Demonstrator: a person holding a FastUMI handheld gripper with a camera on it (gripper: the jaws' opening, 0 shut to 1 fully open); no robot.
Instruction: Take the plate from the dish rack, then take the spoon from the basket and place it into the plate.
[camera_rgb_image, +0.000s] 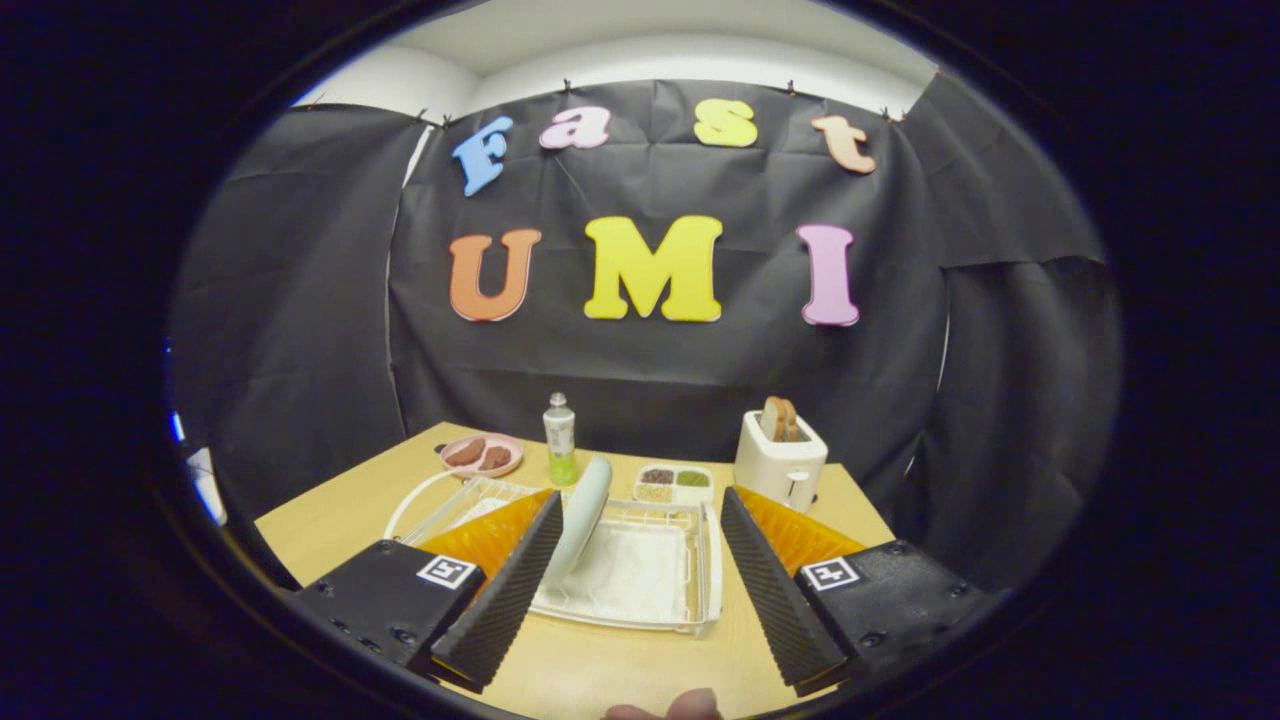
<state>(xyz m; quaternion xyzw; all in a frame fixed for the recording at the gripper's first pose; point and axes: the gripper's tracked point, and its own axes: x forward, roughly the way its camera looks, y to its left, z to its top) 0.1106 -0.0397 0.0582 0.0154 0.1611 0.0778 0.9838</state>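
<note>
Fingers of your gripper (635, 590) stand wide apart over the wooden table (620, 670), holding nothing. Between them sits the white dish rack (650, 575), with the pale plate (583, 515) standing on edge in it, close to your left finger. Beyond it you have a bottle (559, 438), a toaster (780, 462) and a pink dish (482, 455). The spoon's basket I cannot pick out.

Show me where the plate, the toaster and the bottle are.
plate (583, 512): gripper view, on its edge-on rim, standing in the rack.
toaster (779, 468): gripper view, on its white front side.
bottle (559, 440): gripper view, on its body.
</note>
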